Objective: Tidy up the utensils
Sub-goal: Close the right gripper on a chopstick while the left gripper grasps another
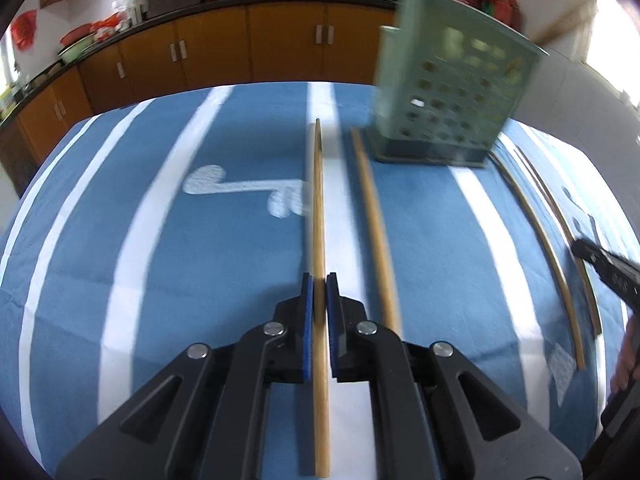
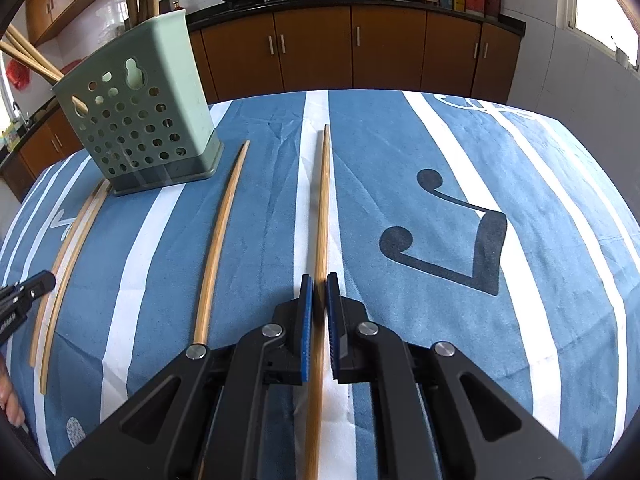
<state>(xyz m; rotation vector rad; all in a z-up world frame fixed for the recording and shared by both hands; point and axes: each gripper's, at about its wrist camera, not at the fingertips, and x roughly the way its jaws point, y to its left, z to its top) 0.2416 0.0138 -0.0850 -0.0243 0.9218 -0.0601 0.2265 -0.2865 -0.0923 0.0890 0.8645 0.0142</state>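
Kitchen cabinets in brown wood run along the back wall, and in front of them stands a table under a blue-and-white striped cloth (image 2: 400, 152). Toward the far edge of that table sits a pale green perforated utensil holder (image 2: 140, 120), upright, with several chopsticks already leaning out of its top.

Loose chopsticks lie on the cloth, all pointing roughly toward the far edge. In the left wrist view one spare chopstick (image 1: 374, 224) lies just beside the holder's near corner, and two more (image 1: 548, 252) curve along the holder's other side.

The left gripper (image 1: 319, 280) is closed on a chopstick (image 1: 319, 200), its blue pads pinching the shaft partway along; the stick's long axis runs straight ahead along the fingers. The right gripper (image 2: 319, 280) is likewise clamped on its own chopstick (image 2: 323, 208), held the same way, lengthwise between the jaws.

From the left gripper the holder lies ahead and to the right; from the right gripper, ahead and to the left. Which hand is nearer I cannot tell. Each stick looks to need tipping upright over the holder's open top.
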